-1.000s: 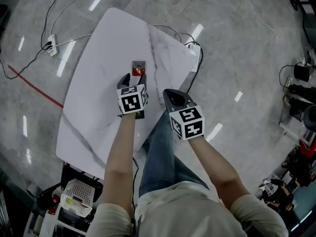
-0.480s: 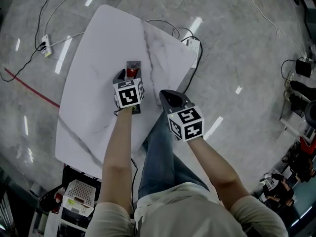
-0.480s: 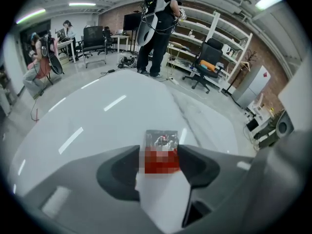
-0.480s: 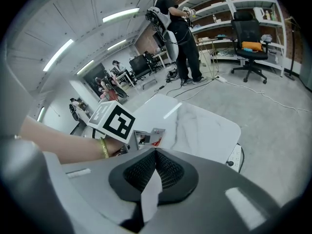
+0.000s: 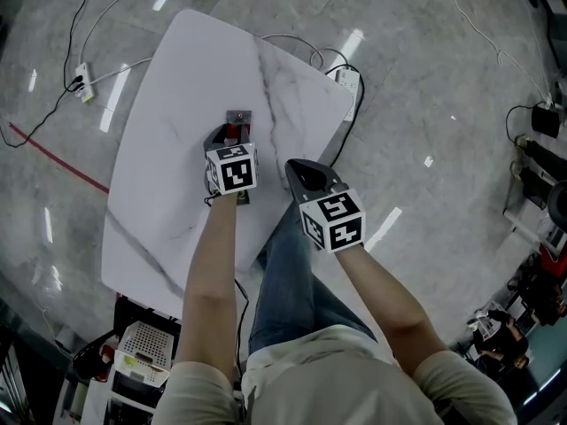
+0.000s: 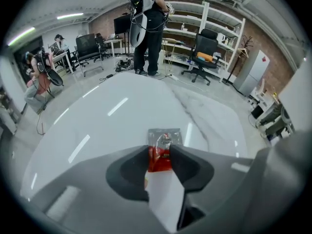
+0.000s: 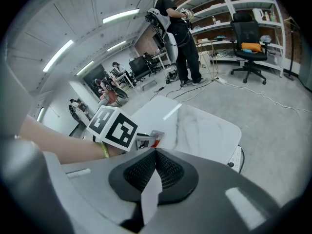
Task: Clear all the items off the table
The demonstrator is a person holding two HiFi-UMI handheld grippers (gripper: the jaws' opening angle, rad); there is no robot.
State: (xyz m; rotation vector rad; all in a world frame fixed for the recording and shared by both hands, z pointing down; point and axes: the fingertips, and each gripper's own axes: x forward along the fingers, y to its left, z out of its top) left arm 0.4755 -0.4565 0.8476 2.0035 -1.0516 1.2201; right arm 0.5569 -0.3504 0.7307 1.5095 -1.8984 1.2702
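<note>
Now, over the white marble-veined tabletop (image 5: 168, 104), your left tool (image 6: 159, 156) points steeply down, its jaws just closed in on the small red-and-silver foil packet (image 6: 164, 139). They pinch its red part, and its silver end lies on the tabletop's middle. Your right tool (image 7: 156, 155) hovers at the tabletop's near edge, jaws pressed together, empty.

Glossy marble-look table (image 5: 177, 104), shiny foil sachet (image 6: 164, 136) (crinkled)
</note>
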